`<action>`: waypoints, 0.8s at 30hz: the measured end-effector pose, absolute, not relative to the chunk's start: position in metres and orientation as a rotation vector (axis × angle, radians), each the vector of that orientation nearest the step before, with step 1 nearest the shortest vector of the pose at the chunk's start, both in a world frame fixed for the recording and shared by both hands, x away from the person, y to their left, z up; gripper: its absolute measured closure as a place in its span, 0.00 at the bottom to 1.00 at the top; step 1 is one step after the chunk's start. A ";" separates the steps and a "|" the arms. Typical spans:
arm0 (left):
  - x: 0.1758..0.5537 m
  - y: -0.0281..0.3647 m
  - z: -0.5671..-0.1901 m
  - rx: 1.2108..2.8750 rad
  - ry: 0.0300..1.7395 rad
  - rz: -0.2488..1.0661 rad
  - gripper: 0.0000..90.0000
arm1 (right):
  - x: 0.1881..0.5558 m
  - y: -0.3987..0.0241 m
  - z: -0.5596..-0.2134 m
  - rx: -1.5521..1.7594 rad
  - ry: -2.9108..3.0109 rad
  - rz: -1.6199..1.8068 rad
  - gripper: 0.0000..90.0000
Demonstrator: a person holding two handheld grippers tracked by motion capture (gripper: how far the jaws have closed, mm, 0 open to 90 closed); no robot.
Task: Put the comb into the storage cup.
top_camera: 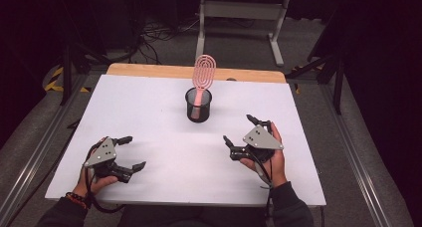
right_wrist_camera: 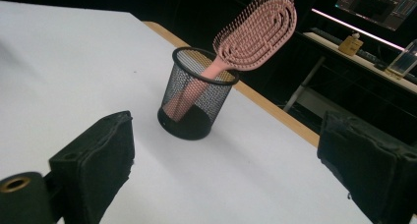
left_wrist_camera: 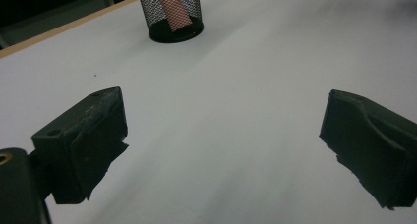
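No readable text, label or number anywhere.

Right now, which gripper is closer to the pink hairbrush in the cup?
The right gripper, open just right of the hairbrush in its mesh cup. The left gripper, also open, sits farther off to the left.

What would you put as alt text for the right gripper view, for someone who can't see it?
A pink hairbrush stands handle-down in a black mesh cup on a white table, leaning against the cup's rim. In the foreground, the right gripper has its two black jaws wide apart, holding nothing.
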State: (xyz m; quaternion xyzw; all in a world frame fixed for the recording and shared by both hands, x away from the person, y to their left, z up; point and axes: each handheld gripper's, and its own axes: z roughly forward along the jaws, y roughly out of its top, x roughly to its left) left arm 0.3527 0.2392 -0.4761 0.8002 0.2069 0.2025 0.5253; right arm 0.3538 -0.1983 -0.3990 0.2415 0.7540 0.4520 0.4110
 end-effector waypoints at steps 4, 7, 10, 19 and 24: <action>0.352 0.238 -0.476 1.914 0.492 0.486 0.05 | 0.351 -0.206 -0.405 0.617 1.905 1.142 0.09; 0.353 0.238 -0.476 1.911 0.492 0.486 0.05 | 0.347 -0.214 -0.412 0.625 1.895 1.138 0.09; 0.353 0.238 -0.476 1.908 0.493 0.487 0.05 | 0.344 -0.221 -0.417 0.630 1.896 1.132 0.09; 0.353 0.238 -0.475 1.911 0.489 0.487 0.05 | 0.338 -0.239 -0.431 0.664 1.898 1.124 0.07; 0.353 0.237 -0.475 1.915 0.486 0.493 0.05 | 0.332 -0.251 -0.440 0.705 1.889 1.139 0.07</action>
